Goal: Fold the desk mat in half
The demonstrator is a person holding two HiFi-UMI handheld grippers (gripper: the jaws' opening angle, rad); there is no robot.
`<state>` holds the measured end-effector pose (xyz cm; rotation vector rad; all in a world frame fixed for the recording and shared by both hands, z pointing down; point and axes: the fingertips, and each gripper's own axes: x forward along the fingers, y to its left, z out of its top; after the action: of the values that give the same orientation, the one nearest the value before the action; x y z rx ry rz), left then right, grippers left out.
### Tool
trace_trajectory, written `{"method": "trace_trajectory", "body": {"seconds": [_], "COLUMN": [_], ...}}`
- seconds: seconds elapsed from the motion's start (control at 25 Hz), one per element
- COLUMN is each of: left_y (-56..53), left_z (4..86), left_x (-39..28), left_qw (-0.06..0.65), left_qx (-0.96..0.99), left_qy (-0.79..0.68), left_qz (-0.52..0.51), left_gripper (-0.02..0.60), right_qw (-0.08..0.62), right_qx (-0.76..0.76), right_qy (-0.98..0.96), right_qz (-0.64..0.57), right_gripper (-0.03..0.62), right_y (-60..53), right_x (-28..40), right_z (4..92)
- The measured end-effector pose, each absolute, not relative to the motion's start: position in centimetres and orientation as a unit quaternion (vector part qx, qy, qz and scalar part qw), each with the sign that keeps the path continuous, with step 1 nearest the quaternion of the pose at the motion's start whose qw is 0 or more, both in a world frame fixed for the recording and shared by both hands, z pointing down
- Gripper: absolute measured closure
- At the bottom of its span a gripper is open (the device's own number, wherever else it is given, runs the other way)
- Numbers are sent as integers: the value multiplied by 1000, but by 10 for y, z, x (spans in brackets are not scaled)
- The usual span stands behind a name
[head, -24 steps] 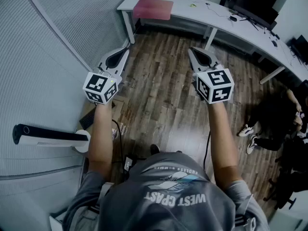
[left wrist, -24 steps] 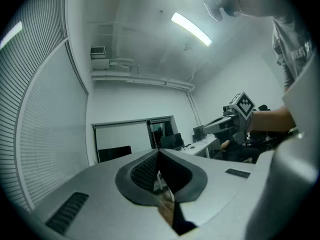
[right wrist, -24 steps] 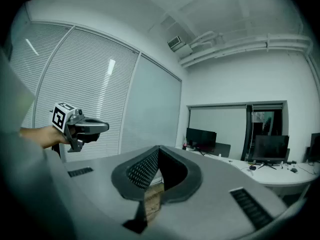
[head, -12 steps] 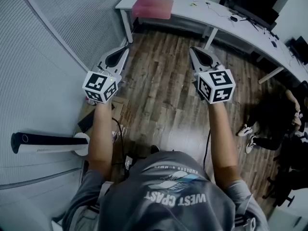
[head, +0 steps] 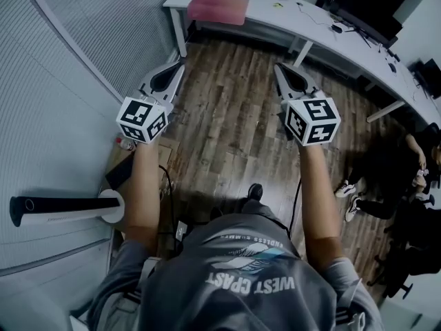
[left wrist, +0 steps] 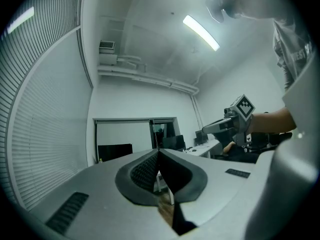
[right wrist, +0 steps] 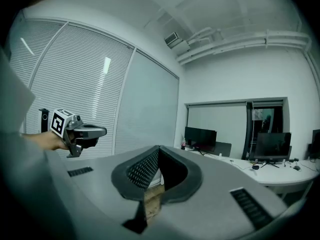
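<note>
The left tongs (head: 177,67) and right tongs (head: 278,71) are both clenched on nothing, side by side over the wood floor (head: 227,133). The pink mat (head: 218,7) lies flat at the left end of the white counter (head: 313,21), well ahead of the 2 tongs.

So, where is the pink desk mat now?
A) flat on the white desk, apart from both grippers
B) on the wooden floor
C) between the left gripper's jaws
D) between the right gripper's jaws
A: the pink desk mat lies on the white desk; the left gripper and right gripper are shut, empty.
</note>
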<state>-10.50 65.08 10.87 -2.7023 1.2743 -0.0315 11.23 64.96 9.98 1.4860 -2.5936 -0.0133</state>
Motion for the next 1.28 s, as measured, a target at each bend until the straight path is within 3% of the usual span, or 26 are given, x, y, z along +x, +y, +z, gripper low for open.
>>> {"method": "trace_trajectory", "body": {"seconds": [1.28], "left_y": [448], "left_z": [139], "left_x": [-25], "left_qw": [70], "left_qx": [-842], "left_qy": [527], "left_qz": [-94], "left_gripper": [566], "right_qw": [40], "right_qx": [388], "right_qy": [-920], "right_qz": [33], "right_gripper": [576], "right_y": [375], "right_x": [195], "right_z": [142]}}
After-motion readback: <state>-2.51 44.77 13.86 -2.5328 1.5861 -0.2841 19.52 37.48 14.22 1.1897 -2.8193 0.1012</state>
